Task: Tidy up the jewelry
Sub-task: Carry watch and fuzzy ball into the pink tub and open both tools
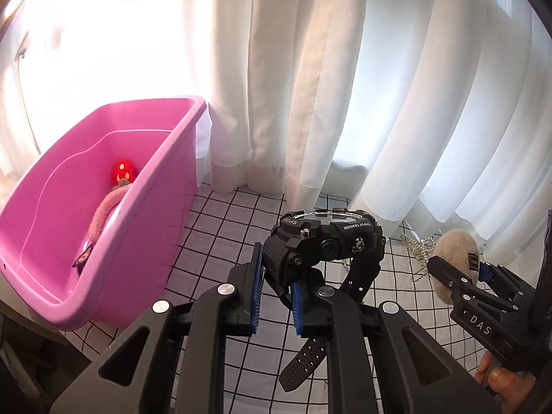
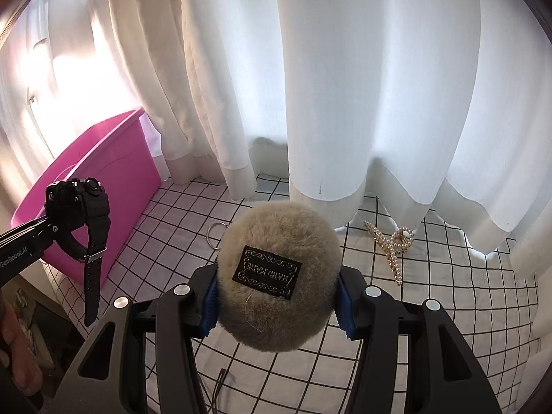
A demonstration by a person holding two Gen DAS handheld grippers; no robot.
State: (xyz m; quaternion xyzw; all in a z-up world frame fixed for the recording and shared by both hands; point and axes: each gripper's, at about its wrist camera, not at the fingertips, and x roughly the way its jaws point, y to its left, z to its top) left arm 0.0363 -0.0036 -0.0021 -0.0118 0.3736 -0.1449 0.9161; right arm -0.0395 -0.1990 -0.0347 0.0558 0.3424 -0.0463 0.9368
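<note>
My left gripper (image 1: 276, 272) is shut on the strap of a black sports watch (image 1: 327, 238) and holds it above the checked cloth, right of the pink tub (image 1: 165, 179). The watch also shows in the right wrist view (image 2: 77, 207), in front of the tub (image 2: 131, 158). My right gripper (image 2: 277, 296) is shut on a beige fluffy hair accessory (image 2: 276, 276) with a black label; it also shows in the left wrist view (image 1: 455, 258). A pearl hair claw (image 2: 393, 245) and a thin metal ring (image 2: 215, 234) lie on the cloth.
The pink tub holds a pink fluffy band (image 1: 103, 214) and a red ornament (image 1: 122, 172). White curtains (image 2: 345, 86) hang down to the cloth behind everything. The grid-patterned cloth (image 2: 172, 241) covers the surface, which drops off at the left.
</note>
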